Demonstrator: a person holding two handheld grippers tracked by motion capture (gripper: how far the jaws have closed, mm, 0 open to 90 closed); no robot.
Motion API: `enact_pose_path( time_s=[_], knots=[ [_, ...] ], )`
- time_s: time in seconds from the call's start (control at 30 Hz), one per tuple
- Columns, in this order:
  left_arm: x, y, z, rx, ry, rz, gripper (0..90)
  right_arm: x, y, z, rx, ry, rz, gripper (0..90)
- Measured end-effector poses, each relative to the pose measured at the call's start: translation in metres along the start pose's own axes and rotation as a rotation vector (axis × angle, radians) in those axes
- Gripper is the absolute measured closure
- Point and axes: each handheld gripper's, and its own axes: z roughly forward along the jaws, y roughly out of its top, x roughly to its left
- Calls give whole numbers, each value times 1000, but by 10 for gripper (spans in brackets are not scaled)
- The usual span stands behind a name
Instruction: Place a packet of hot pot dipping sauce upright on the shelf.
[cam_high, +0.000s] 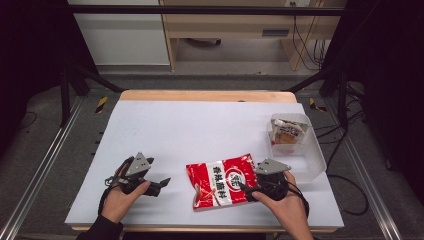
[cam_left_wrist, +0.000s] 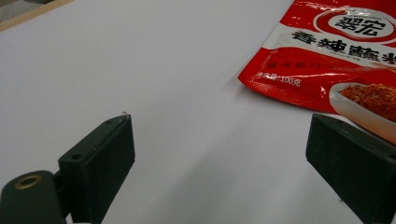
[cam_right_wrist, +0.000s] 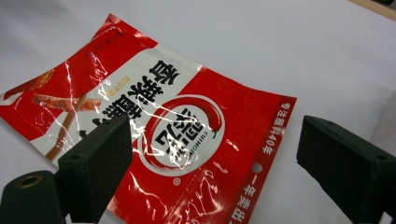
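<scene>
One packet (cam_high: 286, 133) was already in the tub (cam_high: 316, 161); red packet (cam_high: 223, 181) lay ungrabbed, right gripper (cam_high: 243, 189) spread over it, left gripper (cam_high: 164, 183) spread, idle.

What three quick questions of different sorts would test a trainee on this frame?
1. True or false: the right tool is shut on the red packet.
2. Multiple choice: the clear tub stands at A) the table's far left, B) the right side of the table, C) on top of the packet.
3. Short answer: what lies between the left tool and the packet in the left gripper view?

Key
1. False: its jaws stand open over the packet, which lies flat on the white table.
2. B; it holds another, paler packet.
3. Bare white table; the tool is open, with nothing in it.
</scene>
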Motion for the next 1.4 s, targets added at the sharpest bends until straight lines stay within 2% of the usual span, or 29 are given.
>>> enact_pose_path(
  time_s=[0.13,0.27,0.5,0.63,0.73,0.9,1.0,1.4],
  knots=[
    [-9,4,3,-5,-12,14,87,-3,-11,-5,4,-3,40,99],
    [-18,8,7,-10,-29,32,89,-5,-21,-6,21,13,65,98],
    [-29,11,14,-9,-47,41,93,-6,-27,-2,51,14,72,92],
    [-38,13,19,-3,-62,59,93,-8,-29,-3,48,15,80,93],
    [-42,14,22,6,-70,70,93,-9,-32,-1,69,30,95,96],
    [-43,15,22,4,-68,73,93,-5,-33,4,106,54,71,94],
    [-43,15,22,3,-69,69,93,-3,-34,7,133,59,80,95],
    [-39,13,21,-2,-71,52,93,-5,-39,11,179,73,105,105]
  ],
)
